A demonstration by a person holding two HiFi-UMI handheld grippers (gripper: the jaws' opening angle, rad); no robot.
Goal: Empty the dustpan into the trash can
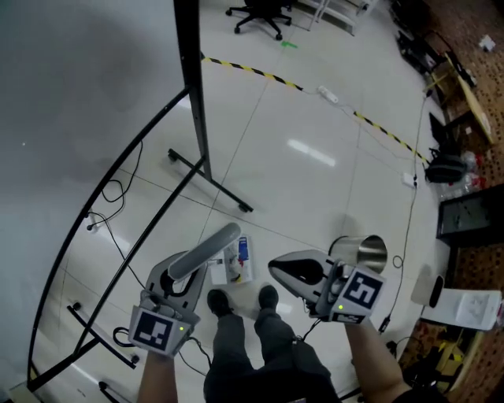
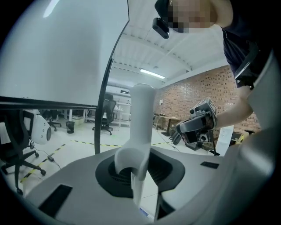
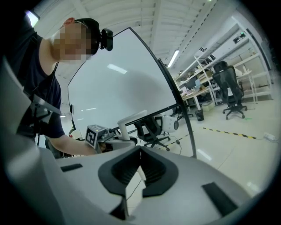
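The dustpan's pale grey handle (image 1: 203, 253) slants up to the right from my left gripper (image 1: 181, 282), which is shut on its lower end. In the left gripper view the handle (image 2: 141, 127) rises straight up from between the jaws (image 2: 136, 176). A white and blue thing (image 1: 239, 262) shows under the handle's far end; I cannot tell whether it belongs to the dustpan. My right gripper (image 1: 280, 268) is held to the right, shut with nothing in it (image 3: 138, 176). Just beyond it stands a shiny metal trash can (image 1: 364, 252).
A person's legs and shoes (image 1: 240, 303) stand between the grippers. A curved whiteboard on a black stand (image 1: 197, 118) fills the left. Cables (image 1: 409, 212), yellow-black floor tape (image 1: 252, 71), an office chair (image 1: 260, 16) and a white box (image 1: 465, 303) lie around.
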